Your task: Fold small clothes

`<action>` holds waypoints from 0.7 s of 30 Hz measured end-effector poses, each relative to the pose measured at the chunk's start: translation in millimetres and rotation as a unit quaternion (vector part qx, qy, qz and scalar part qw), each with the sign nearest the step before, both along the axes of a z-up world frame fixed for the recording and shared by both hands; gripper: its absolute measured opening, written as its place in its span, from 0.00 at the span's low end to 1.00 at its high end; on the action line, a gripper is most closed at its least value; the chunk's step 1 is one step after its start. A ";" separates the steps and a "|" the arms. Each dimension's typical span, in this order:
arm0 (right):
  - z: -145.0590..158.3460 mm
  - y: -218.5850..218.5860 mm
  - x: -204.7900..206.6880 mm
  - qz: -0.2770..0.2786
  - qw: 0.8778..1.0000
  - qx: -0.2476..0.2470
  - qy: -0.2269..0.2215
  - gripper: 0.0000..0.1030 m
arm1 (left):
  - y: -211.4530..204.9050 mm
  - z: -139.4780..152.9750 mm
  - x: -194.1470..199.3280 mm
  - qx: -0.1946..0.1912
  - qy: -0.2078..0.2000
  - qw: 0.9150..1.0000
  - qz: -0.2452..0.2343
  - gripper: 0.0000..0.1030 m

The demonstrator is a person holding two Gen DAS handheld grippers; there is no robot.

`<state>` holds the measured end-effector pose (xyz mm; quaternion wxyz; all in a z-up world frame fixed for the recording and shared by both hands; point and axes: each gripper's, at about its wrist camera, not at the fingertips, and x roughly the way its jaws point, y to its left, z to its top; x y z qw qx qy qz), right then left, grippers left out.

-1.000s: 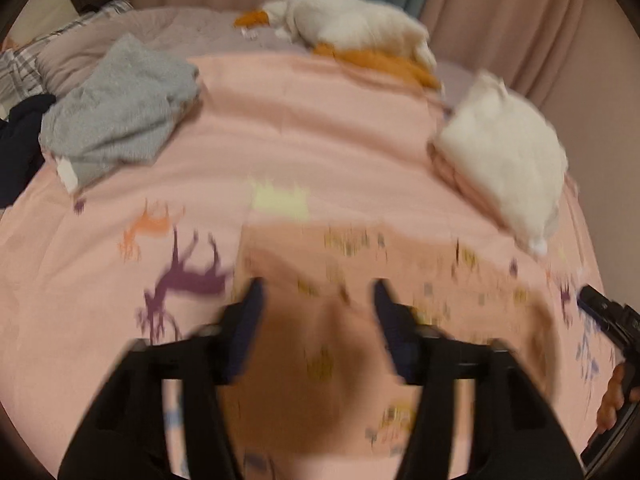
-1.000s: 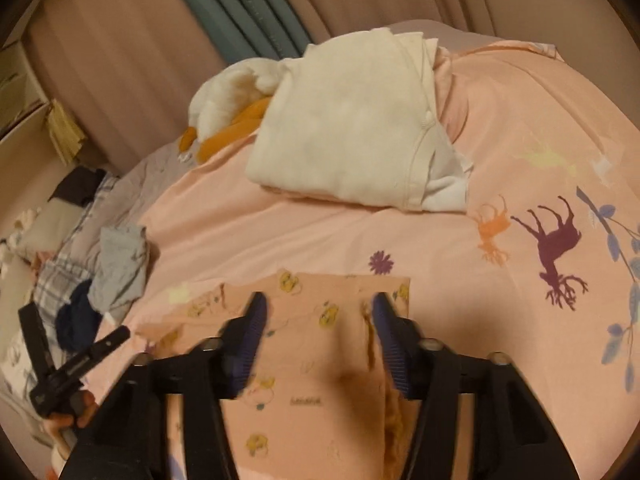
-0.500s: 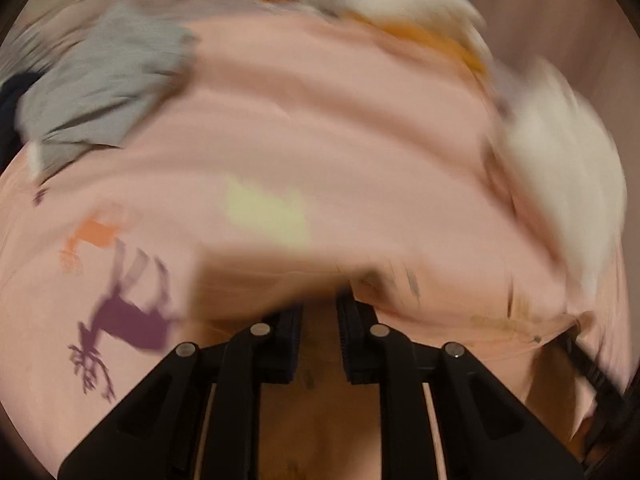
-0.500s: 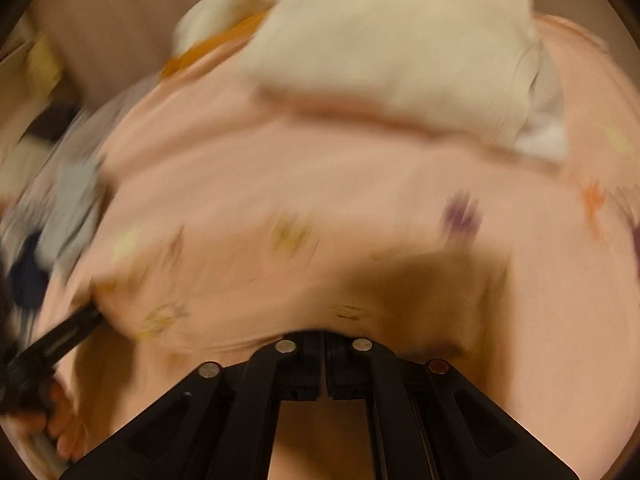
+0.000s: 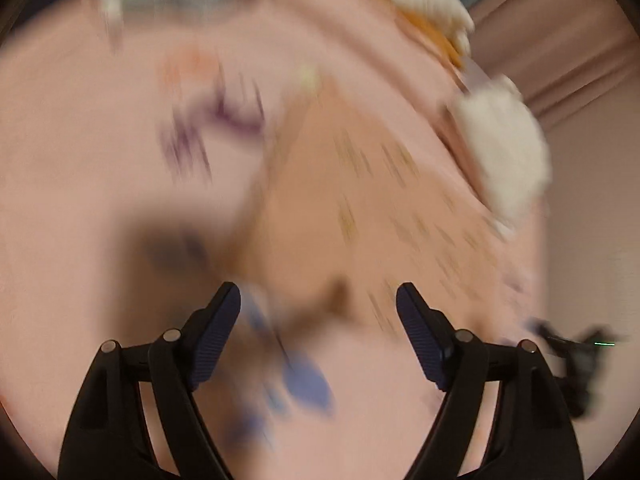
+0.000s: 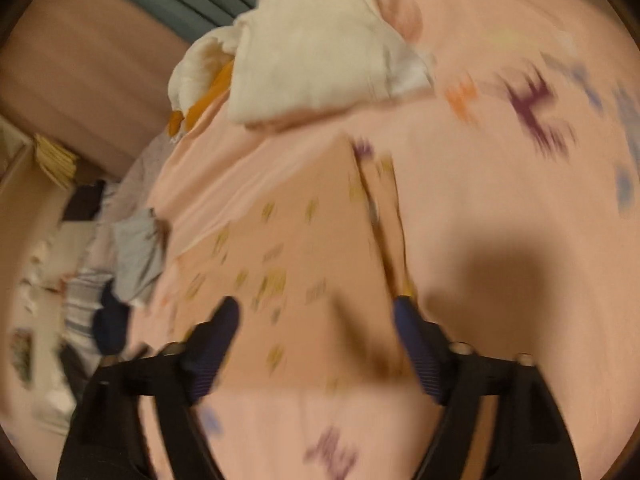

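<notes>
Left gripper point(image 5: 318, 308): fingers spread wide, nothing between them; it hangs above the near edge of the cloth.
Right gripper point(image 6: 316, 320): fingers likewise spread apart and empty, poised over the near part of the same cloth.
Task thing: a small peach garment point(image 6: 304, 248) with little yellow prints, lying flat on the pink bed cover point(image 6: 500, 208); it reaches forward from between the right gripper's fingers, and ahead and to the right of the left gripper point(image 5: 360, 200).
Fold state: looks like a flat, roughly rectangular panel with a doubled strip along its right edge in the right wrist view; I judge it partly folded, with at least one more fold likely to come.
Ahead of the grippers: a cream folded stack point(image 6: 316, 52) beyond the garment's far edge, close to it but apart; a white and orange plush toy point(image 6: 196, 80) behind that.
Left of the right gripper: a grey garment point(image 6: 138, 256) and darker clothes, well apart.
Sharpness: both views are heavily smeared, so edges and layers are hard to read.
Risk: a gripper closing now could pinch the pink cover along with the garment, since the colours nearly match.
Risk: grasping only the top layer could pull the fold open.
Risk: a long sweep forward could knock the cream stack.
</notes>
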<state>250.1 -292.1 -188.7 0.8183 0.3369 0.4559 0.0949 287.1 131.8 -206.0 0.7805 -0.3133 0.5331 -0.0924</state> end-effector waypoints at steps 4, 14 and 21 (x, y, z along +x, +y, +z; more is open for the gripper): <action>-19.6 21.3 -29.3 0.006 0.999 -0.006 0.037 0.81 | -6.9 -23.3 -27.7 -0.059 0.026 0.998 0.015 0.80; -79.6 49.9 9.9 -0.032 0.987 0.156 0.036 0.81 | -62.5 -37.9 22.0 -0.080 -0.030 0.996 -0.006 0.81; -78.0 54.4 48.4 -0.044 0.987 0.156 0.002 0.66 | -57.1 -50.2 77.4 -0.044 -0.029 0.996 0.078 0.47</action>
